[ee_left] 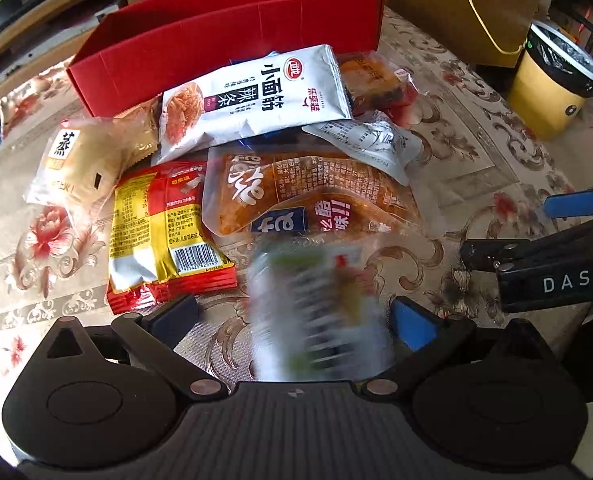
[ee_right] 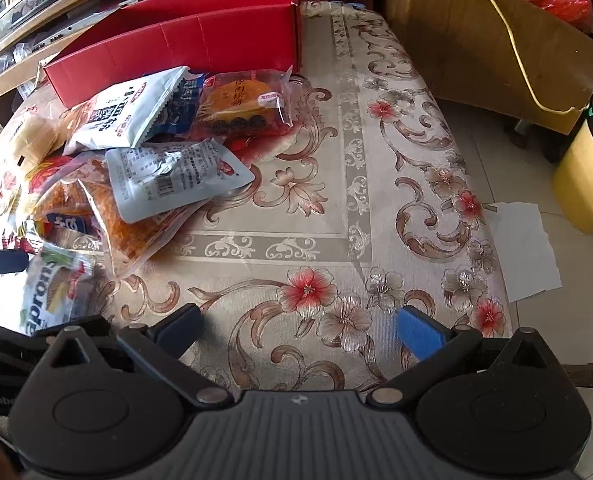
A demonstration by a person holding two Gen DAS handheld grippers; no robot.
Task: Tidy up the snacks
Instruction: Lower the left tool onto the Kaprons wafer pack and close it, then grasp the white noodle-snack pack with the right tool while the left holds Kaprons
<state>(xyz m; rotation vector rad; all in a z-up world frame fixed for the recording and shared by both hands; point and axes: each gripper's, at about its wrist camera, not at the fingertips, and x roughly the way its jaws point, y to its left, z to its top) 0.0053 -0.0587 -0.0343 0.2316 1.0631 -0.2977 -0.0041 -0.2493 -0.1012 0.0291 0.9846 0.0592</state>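
An open red box (ee_left: 224, 40) stands at the back of the table, and a pile of snacks lies in front of it. The pile holds a white packet (ee_left: 256, 96), an orange packet (ee_left: 316, 192), a red-and-yellow packet (ee_left: 160, 224), a wrapped bun (ee_left: 76, 160) and a silver pouch (ee_right: 168, 176). My left gripper (ee_left: 294, 318) is open. A green-and-white packet (ee_left: 316, 312), blurred by motion, sits between its fingers without being clamped. My right gripper (ee_right: 298, 328) is open over bare tablecloth, right of the pile, with nothing between its fingers.
The flowered tablecloth (ee_right: 336, 200) runs to the table's right edge. Beyond that edge, a yellow bin (ee_left: 548, 88) and a white sheet of paper (ee_right: 524, 248) are on the floor. A brown board (ee_right: 476, 40) with a yellow cable stands at the back right.
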